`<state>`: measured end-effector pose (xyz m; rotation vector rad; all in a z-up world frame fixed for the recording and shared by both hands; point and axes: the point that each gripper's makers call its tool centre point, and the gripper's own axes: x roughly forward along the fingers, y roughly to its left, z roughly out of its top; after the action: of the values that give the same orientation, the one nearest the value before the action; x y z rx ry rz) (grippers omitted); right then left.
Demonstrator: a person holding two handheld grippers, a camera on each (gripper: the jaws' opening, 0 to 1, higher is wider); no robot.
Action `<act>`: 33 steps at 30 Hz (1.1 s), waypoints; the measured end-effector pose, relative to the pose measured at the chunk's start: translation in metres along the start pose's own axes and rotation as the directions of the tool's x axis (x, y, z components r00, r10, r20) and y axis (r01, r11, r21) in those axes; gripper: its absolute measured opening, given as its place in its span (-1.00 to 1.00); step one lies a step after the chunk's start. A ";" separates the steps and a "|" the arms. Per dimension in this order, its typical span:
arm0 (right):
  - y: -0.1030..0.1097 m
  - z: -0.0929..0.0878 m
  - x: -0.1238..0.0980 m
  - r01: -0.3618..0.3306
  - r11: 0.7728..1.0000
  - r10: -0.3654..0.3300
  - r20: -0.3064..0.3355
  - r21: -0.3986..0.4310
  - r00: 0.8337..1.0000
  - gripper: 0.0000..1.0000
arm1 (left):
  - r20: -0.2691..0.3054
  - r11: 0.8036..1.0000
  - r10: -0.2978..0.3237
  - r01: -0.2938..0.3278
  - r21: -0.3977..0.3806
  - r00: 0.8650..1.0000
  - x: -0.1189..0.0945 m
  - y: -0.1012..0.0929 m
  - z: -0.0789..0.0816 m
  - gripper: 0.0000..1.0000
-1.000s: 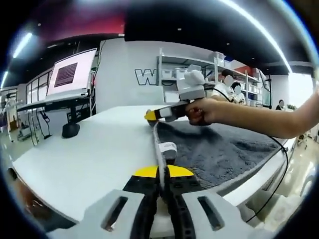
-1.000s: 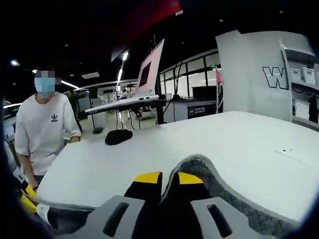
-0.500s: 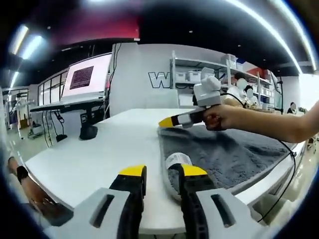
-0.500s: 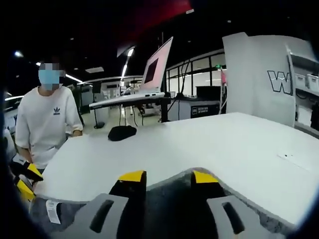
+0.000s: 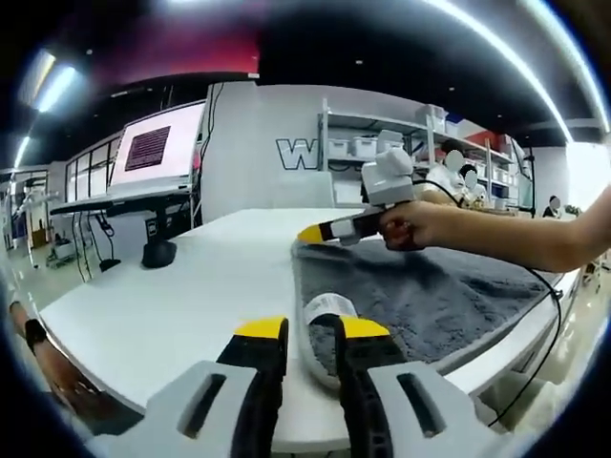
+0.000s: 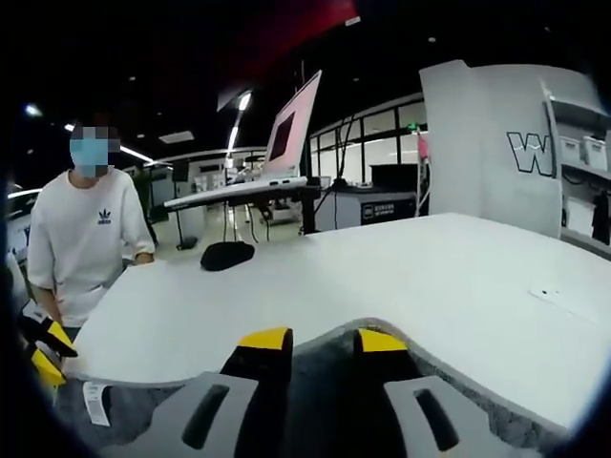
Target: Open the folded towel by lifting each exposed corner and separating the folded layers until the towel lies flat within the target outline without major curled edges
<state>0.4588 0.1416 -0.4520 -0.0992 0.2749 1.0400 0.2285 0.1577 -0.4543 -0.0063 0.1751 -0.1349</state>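
Left gripper view has the white table (image 5: 172, 296) across the centre and left, with the grey towel (image 5: 430, 296) spread over its right part. Lower centre, the left gripper (image 5: 311, 334) stands released, jaws parted, the towel's near edge and its white label (image 5: 329, 307) just past the yellow tips. Centre right, a hand (image 5: 415, 225) holds the right gripper (image 5: 310, 233) at the towel's far corner. Right gripper view shows that gripper (image 6: 323, 341) at lower centre, jaws apart over the grey towel edge (image 6: 449, 367).
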 end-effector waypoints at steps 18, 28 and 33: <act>-0.005 0.006 -0.015 0.010 1.000 -0.010 0.008 -0.022 1.000 -0.50 | 0.032 0.999 -0.047 0.047 0.006 0.998 0.003 -0.016 0.008 -0.34; -0.007 0.011 -0.027 0.025 0.999 -0.025 0.014 -0.042 1.000 -0.08 | 0.006 0.996 -0.088 0.087 0.025 0.996 0.007 -0.025 0.006 -0.02; -0.020 0.014 -0.050 0.057 0.996 -0.056 0.021 -0.065 0.998 -0.02 | 0.056 0.996 -0.092 0.092 -0.002 0.994 0.013 -0.042 0.020 0.17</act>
<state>0.4545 0.0927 -0.4263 -0.1550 0.2195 0.9935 0.2391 0.1145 -0.4366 -0.0226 0.1198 -0.2262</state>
